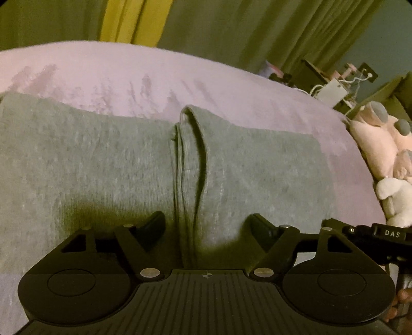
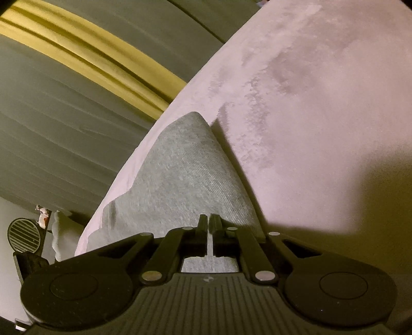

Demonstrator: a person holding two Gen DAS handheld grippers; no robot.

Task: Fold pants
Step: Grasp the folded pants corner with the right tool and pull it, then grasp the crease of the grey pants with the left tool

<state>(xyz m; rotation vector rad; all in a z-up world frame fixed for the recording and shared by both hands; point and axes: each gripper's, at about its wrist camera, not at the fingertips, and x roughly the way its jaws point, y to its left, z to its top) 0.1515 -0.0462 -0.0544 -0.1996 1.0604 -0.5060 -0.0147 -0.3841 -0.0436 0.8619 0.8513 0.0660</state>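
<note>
R gripper [image 2: 209, 226] pinches pants [image 2: 185, 165]; grip pt hidden.

Grey heathered pants [image 1: 103, 167], fine ribbed knit, on a pale pink blanket [image 1: 231, 85] mottled with darker brushed patches. Both grippers matte black: left gripper [image 1: 206, 226] and right gripper [image 2: 209, 226], with silver rivets and ridged stripes on the bodies. Behind, olive-grey curtains [image 1: 283, 31] with one mustard-yellow band [image 1: 128, 20]. At the side, a pink plush [image 1: 373, 139] with grey spots, and a cream-white plush [image 1: 396, 198] below it.
</note>
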